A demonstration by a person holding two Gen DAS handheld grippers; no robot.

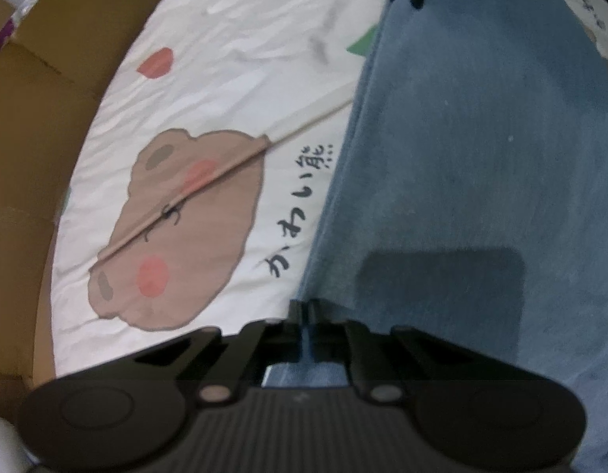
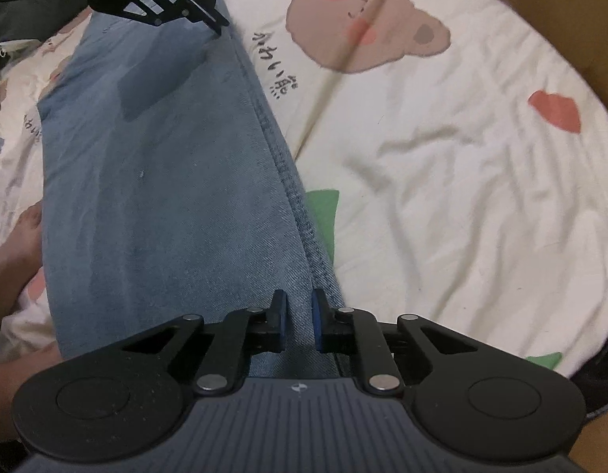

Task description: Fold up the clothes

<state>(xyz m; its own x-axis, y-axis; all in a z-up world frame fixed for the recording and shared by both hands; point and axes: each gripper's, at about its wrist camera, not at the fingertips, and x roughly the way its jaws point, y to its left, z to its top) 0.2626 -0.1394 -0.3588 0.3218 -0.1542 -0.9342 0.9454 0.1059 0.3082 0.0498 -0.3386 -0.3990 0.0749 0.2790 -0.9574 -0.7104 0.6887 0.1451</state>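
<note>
One jeans (image 2: 166, 197), two grippers (image 1: 307, 307) (image 2: 300, 323) apparently pinching

A home bedroom: a cream bedsheet (image 2: 441, 181) printed with cartoon bears fills the frame, a brown headboard (image 1: 39, 126) at left

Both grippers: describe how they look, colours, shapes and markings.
The left gripper and the right gripper are alike: a black linkage with silver pivot pins, two round black discs and a ribbed grey body. The right gripper's pads are blue, and its body carries a small diamond mark.
</note>
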